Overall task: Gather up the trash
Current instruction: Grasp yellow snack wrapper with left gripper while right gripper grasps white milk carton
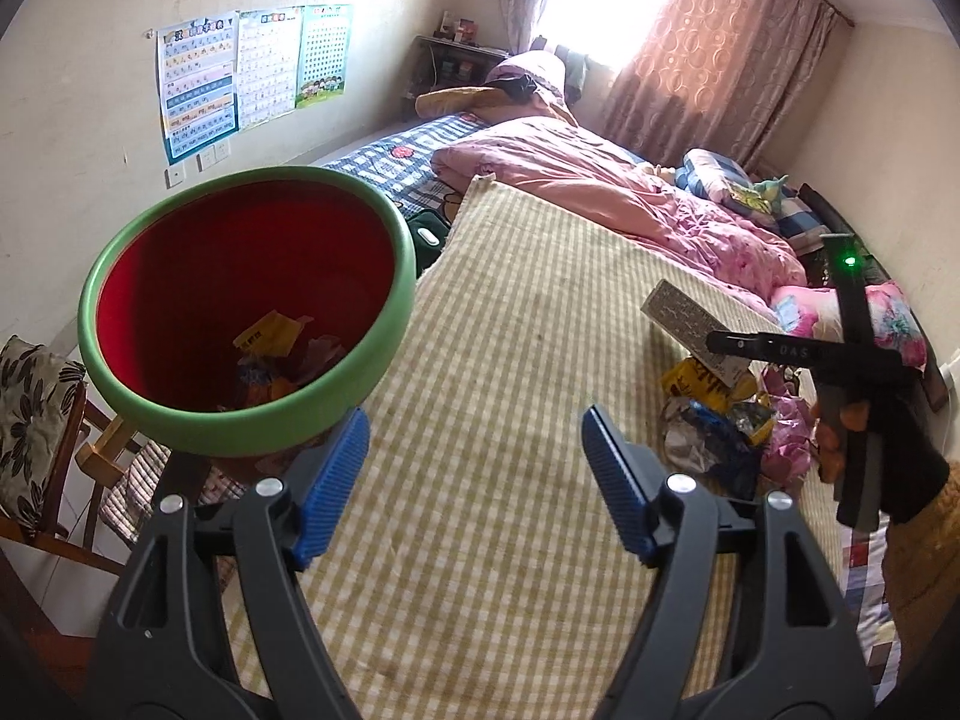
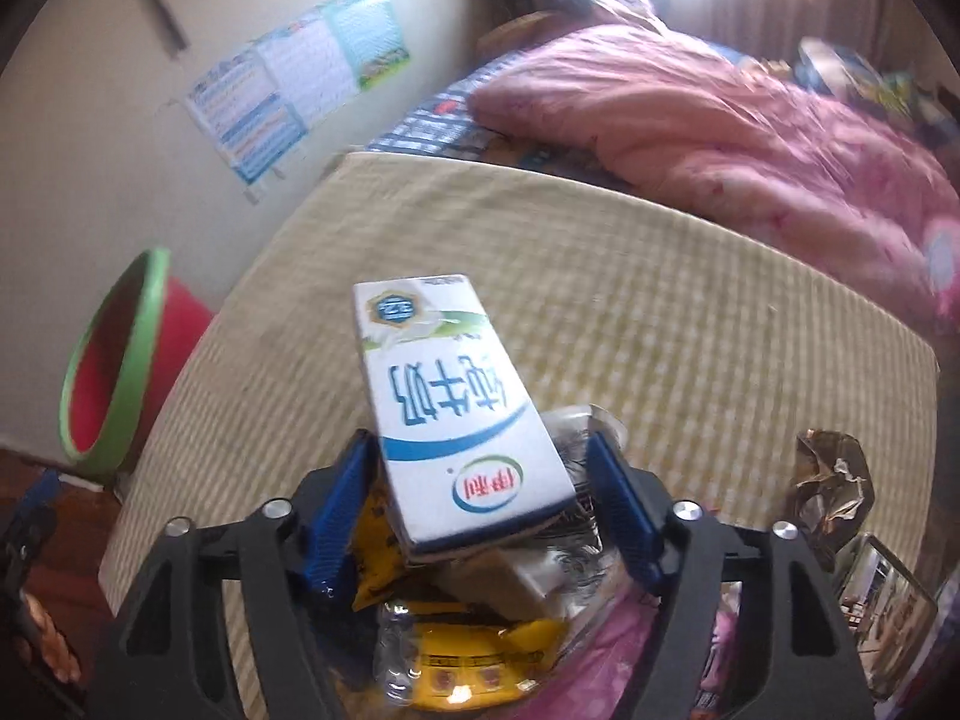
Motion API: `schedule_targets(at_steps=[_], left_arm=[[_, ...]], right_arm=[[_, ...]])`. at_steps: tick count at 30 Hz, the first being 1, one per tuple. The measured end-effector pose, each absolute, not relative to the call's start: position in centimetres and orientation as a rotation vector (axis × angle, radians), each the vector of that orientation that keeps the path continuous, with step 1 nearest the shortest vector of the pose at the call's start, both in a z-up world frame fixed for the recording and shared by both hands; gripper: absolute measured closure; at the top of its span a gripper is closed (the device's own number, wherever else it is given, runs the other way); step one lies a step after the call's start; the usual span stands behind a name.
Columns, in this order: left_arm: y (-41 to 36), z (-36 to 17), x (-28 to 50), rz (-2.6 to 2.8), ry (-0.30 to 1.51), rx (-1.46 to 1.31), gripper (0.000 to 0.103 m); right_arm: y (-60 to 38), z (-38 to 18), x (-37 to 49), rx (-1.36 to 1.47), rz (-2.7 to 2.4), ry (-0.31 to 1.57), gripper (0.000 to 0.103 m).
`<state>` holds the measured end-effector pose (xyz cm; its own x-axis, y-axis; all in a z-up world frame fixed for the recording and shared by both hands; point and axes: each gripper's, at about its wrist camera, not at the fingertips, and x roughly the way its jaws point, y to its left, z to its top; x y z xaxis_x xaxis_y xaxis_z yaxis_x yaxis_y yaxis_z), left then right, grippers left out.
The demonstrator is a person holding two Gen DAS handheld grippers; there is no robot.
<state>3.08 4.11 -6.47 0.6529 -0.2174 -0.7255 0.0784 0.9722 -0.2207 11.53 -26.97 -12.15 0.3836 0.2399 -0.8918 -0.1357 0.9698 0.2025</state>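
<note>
- The left gripper (image 1: 474, 480) hangs over the yellow-checked mat (image 1: 528, 312) on the bed, its blue-padded jaws standing wide apart with nothing between them.
- Just to its left a red bin with a green rim (image 1: 240, 300) stands at the mat's edge; crumpled wrappers, one of them yellow (image 1: 270, 333), lie at its bottom.
- The right gripper (image 2: 486, 504) points steeply down at a heap of trash; a white and blue milk carton (image 2: 456, 414) lies tilted between its jaws.
- The left blue pad (image 2: 342, 510) sits close against the carton's side and a yellow wrapper (image 2: 375, 546). The right pad (image 2: 618, 510) stands a little off the carton, so the grip looks loose or not made; motion blur makes it hard to be sure.
- Under the carton lie clear plastic and a yellow packet (image 2: 474, 660).
- From the left wrist view the same pile (image 1: 732, 420) lies at the mat's right edge, with the carton propped above it beside the right gripper's black finger (image 1: 756, 343).
- A pink quilt (image 1: 630, 204) is bunched beyond the mat, and posters (image 1: 252, 72) hang on the wall.
</note>
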Motion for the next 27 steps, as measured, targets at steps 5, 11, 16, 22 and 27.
schedule_targets(at_steps=[5,11,16,22,27], left_arm=[[2.2,-7.1,3.8,-0.210,0.872,-0.157,0.033],[-1.4,-7.8,5.3,-0.329,0.896,-0.124,0.033],[-4.6,-8.7,8.3,-0.420,0.918,-0.099,0.031],[-8.7,-11.3,12.1,-0.508,0.988,-0.065,0.029],[-10.8,-13.1,13.3,-0.566,1.053,-0.051,0.051]], right_arm=[[-25.4,-9.5,9.1,0.127,0.283,1.059,0.047],[-27.6,-5.2,5.8,0.249,0.243,0.922,0.091],[-29.1,-6.0,4.3,0.264,0.220,0.982,0.087],[-31.4,-6.8,3.0,0.395,0.151,0.979,0.050],[-32.3,-6.4,2.7,0.405,0.129,0.976,0.044]])
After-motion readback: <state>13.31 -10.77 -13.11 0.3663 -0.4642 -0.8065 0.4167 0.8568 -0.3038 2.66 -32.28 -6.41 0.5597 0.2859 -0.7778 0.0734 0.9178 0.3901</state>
